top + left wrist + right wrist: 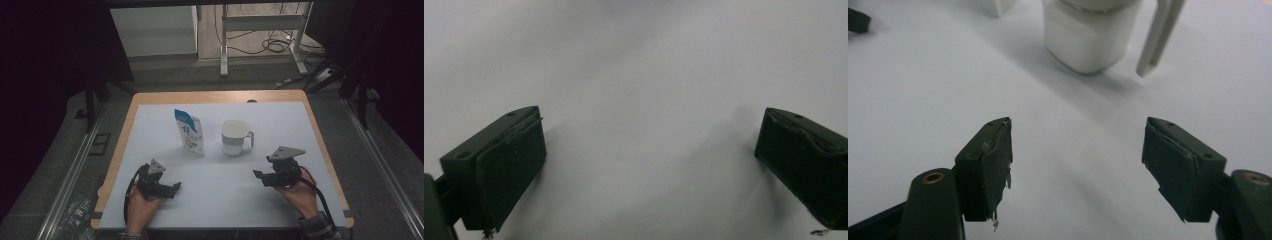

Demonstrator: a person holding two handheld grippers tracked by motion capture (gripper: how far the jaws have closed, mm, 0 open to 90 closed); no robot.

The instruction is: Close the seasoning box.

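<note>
Both grippers sitting empty near the front edge, white mug w/ handle waiting mid-table.

High view: left gripper [174, 188] resting low at near left on the white table sheet [215, 200], right gripper [259, 176] hovering at near right, pointing toward centre; mug [235, 137] standing upright further back, handle facing right, blue-and-white pouch [189, 131] upright just left of it, apart. Left gripper view: jaws standing wide, nothing btwn them, bare sheet ahead. Right gripper view: jaws gaping wide and empty, mug body [1090, 35] ahead and slightly left, handle [1159, 35] hanging off its right side. To do it well, I'd judge: line the right gripper up square on the handle or rim, keep jaws wide till they're straddling it, approach slow so the mug isn't getting nudged toward the pouch.
</note>
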